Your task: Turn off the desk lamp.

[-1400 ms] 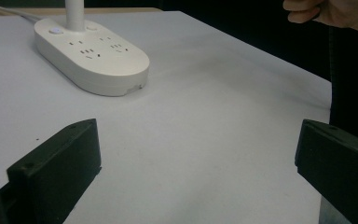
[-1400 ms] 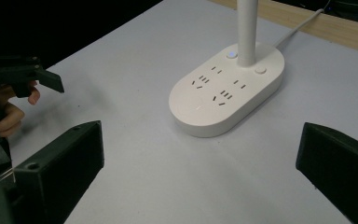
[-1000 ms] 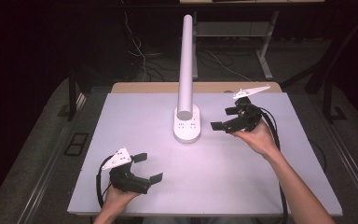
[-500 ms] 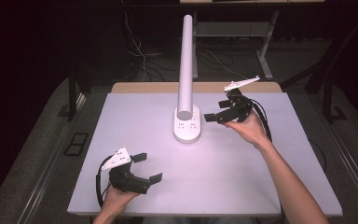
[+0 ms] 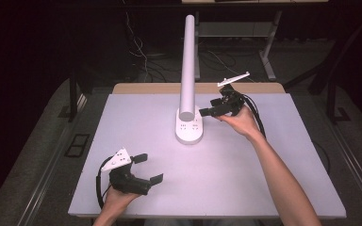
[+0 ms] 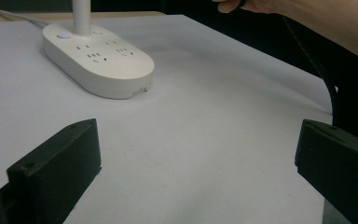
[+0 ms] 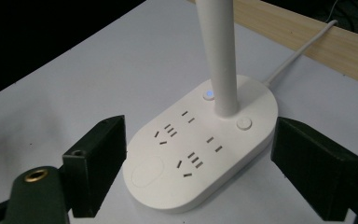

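I see the big white table (image 5: 264, 179) first. Near its back middle stands the white lamp (image 5: 187, 61), a tall pole on a flat oval base (image 7: 200, 158) with plug holes. My right claw (image 5: 206, 113) is just beside that base, and the base sits between its two black jaws. The jaws have just been closing but do not press on it. My left claw (image 5: 148, 168) rests near the front edge, wide open, well apart from the lamp.

Dim lab: white table (image 5: 245, 188), floor cables (image 5: 136, 52), metal desk frames (image 5: 268, 56).
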